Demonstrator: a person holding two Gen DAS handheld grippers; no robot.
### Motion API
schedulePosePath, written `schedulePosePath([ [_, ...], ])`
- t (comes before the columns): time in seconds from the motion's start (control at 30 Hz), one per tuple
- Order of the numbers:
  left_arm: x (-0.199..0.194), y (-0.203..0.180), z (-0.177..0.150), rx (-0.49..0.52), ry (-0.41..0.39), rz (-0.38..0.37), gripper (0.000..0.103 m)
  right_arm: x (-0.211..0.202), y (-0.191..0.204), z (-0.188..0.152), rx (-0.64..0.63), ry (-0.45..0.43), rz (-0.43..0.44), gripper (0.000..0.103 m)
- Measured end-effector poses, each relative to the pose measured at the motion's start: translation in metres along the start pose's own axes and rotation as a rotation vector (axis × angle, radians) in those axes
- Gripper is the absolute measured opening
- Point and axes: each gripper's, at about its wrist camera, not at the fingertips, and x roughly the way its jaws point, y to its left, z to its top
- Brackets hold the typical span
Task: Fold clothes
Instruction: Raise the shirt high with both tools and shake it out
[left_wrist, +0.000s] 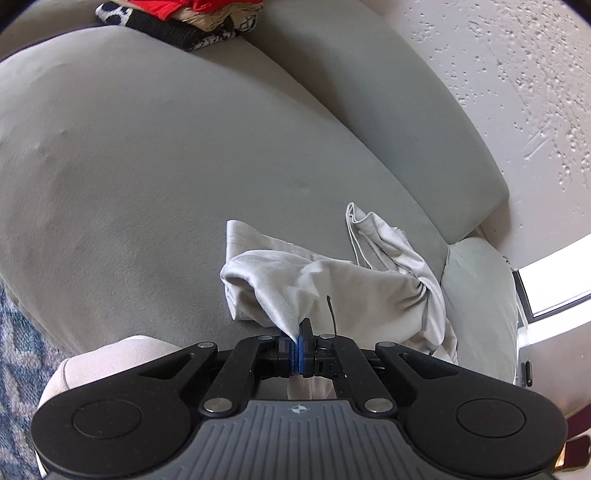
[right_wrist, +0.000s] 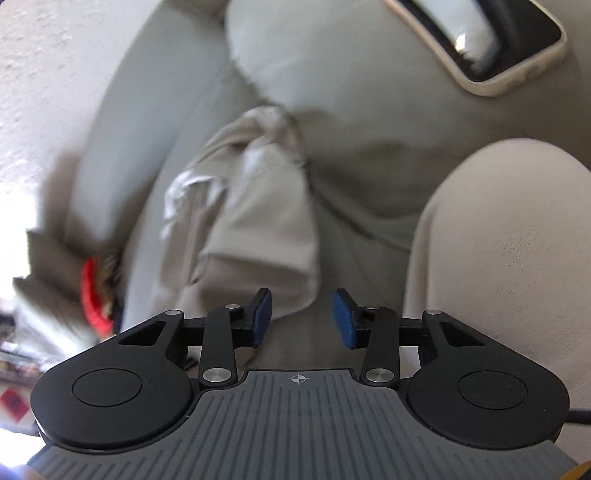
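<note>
Two matching black handheld grippers
Left gripper (left_wrist: 297, 349) and right gripper (right_wrist: 303, 319): black linkage arms, silver pivot screws, blue ribbed pads (right_wrist: 263, 314), grey ridged housing with crosshair mark; person wears beige trousers (right_wrist: 509, 240).

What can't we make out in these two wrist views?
- Grey garment: its type; bunched up, near end behind the left gripper.
- Clothes pile: cut off by the top edge, left wrist view.
- Right wrist view: motion blur smears the garment.
- Phone: cut off by the top edge.

Right tongs (right_wrist: 302, 318) gape, empty, near the blurred beige garment (right_wrist: 258, 206).
</note>
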Motion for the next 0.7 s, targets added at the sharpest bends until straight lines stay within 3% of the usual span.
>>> schedulePosePath([
  [0.03, 0.000, 0.001, 0.000, -0.008, 0.000, -0.002, 0.000, 0.002, -0.001, 0.001, 0.000, -0.029, 0.002, 0.035],
  [0.2, 0.003, 0.004, -0.001, -0.036, 0.002, -0.008, 0.000, 0.022, -0.002, 0.002, -0.006, -0.091, 0.034, 0.034],
  [0.3, 0.005, 0.006, -0.001, -0.051, 0.005, -0.013, 0.000, 0.029, 0.003, -0.001, -0.035, -0.092, 0.027, 0.003],
  [0.4, 0.005, 0.006, -0.002, -0.056, 0.005, -0.018, 0.000, 0.022, 0.008, -0.001, -0.050, -0.044, 0.006, 0.002],
  [0.57, -0.006, 0.001, -0.001, -0.047, -0.001, -0.044, 0.000, -0.035, 0.021, 0.021, 0.027, -0.005, 0.172, 0.002],
  [0.7, -0.032, -0.015, 0.003, -0.024, -0.017, -0.137, 0.000, -0.083, 0.031, 0.039, 0.095, 0.023, 0.317, 0.002],
])
